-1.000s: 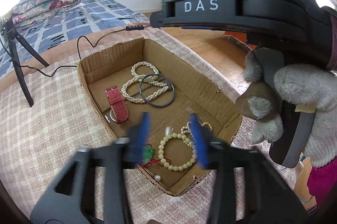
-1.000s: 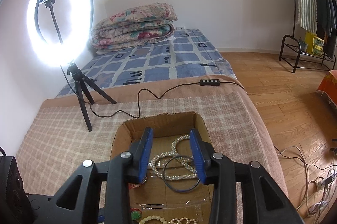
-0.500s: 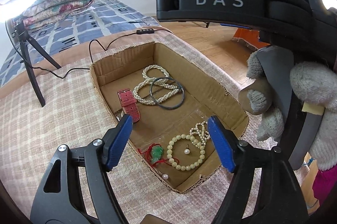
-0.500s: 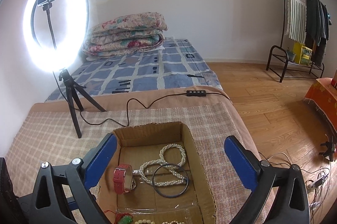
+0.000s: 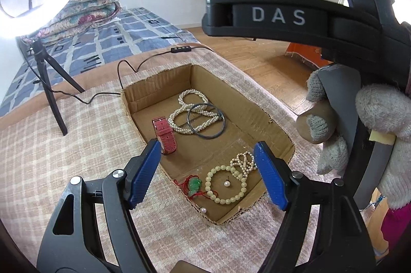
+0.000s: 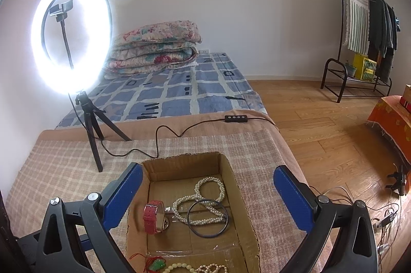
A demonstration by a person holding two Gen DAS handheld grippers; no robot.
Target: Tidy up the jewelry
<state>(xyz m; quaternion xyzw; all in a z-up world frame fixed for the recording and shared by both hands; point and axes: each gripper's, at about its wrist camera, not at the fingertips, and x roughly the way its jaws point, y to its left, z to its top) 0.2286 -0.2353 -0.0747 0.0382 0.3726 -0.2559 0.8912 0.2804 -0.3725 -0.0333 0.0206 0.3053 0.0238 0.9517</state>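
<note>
We hold the left gripper (image 5: 206, 171) and the right gripper (image 6: 206, 198) wide apart and empty above the cardboard box (image 5: 267, 108); the pearl necklace (image 5: 191, 111) lies inside, clear of its walls.

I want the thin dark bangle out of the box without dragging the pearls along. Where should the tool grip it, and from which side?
Probably the near arc of the dark bangle, which lies on bare cardboard; its far arc crosses the long pearl necklace. It lies flat, so come from above, one finger inside the ring and one outside, pinching the thin rim. The right tool stands open and empty.
</note>
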